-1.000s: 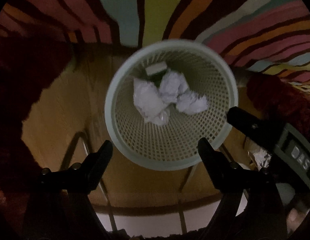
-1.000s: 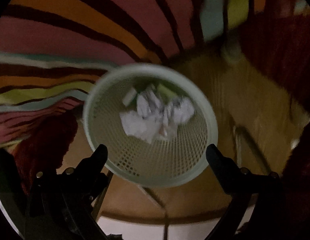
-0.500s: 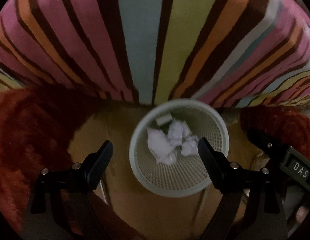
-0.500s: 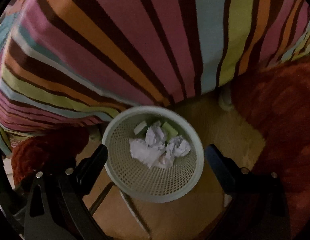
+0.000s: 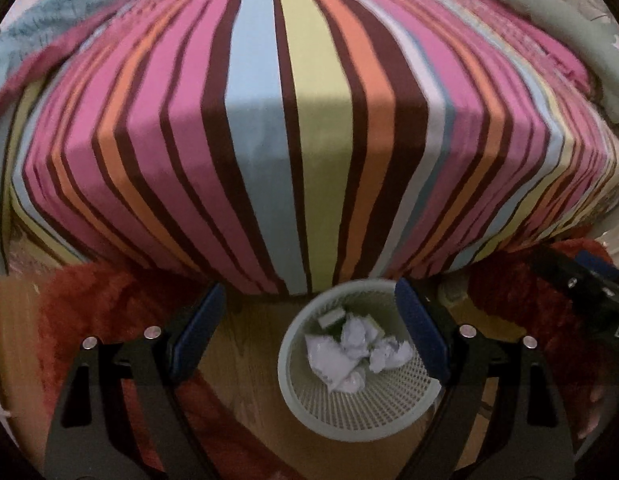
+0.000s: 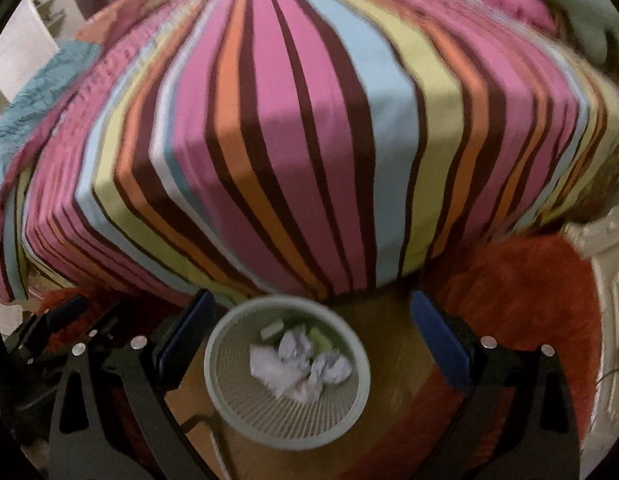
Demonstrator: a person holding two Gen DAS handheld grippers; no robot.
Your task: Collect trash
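A pale green mesh wastebasket stands on the wooden floor at the foot of a striped bed. Several crumpled white papers lie inside it. My left gripper is open and empty, high above the basket, which sits toward its right finger. In the right wrist view the same basket with the papers shows between the open fingers of my right gripper, also empty and well above it. The right gripper's body shows at the left view's right edge.
The bed with a multicoloured striped cover fills the upper view. Red shaggy rugs lie on both sides of the basket on the wooden floor. A white ornate furniture piece stands at the right. A teal blanket lies on the bed's far left.
Both grippers have risen and pulled back from the basket, so it looks smaller and lower in view and the whole bed has come into sight. Both stay open and empty.
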